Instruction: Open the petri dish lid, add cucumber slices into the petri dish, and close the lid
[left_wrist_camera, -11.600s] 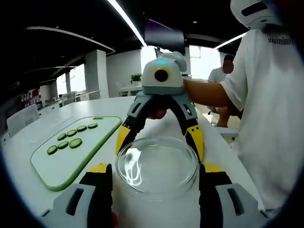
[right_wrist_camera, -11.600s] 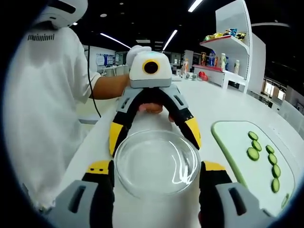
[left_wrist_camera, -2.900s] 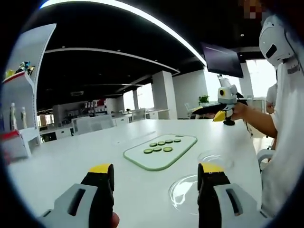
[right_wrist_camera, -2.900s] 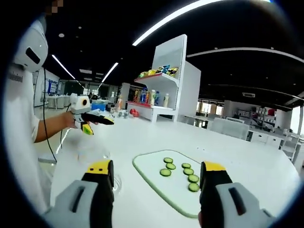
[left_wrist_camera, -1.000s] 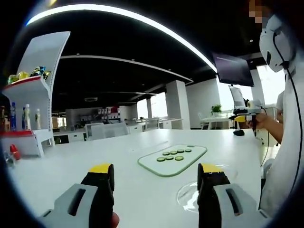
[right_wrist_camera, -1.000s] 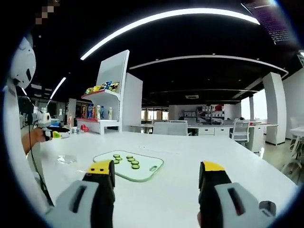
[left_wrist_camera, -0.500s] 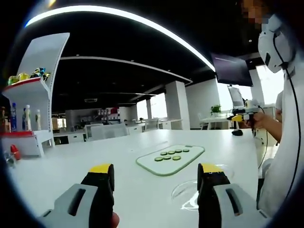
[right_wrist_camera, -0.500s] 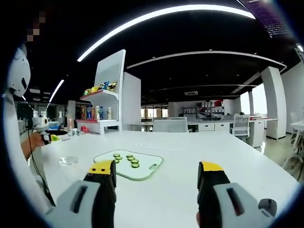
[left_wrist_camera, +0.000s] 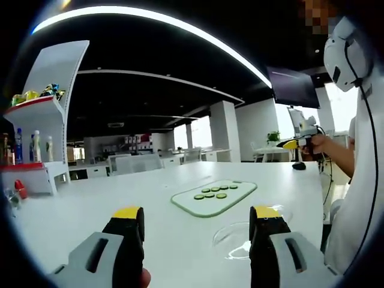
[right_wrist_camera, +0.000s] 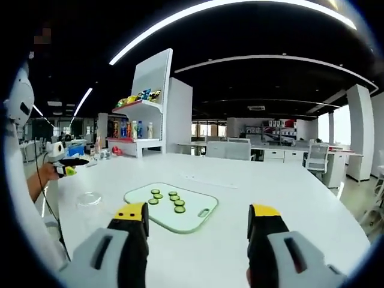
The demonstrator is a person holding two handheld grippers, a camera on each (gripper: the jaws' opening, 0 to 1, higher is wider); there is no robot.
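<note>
In the left gripper view, the left gripper [left_wrist_camera: 196, 223] hovers over the white table [left_wrist_camera: 78, 207], jaws spread and empty. The green-edged white cutting board [left_wrist_camera: 211, 198] with cucumber slices [left_wrist_camera: 212, 192] lies ahead; the clear glass petri dish [left_wrist_camera: 234, 243] sits near right. In the right gripper view, the right gripper [right_wrist_camera: 198, 223] is spread wide, empty, with the board just ahead.
</note>
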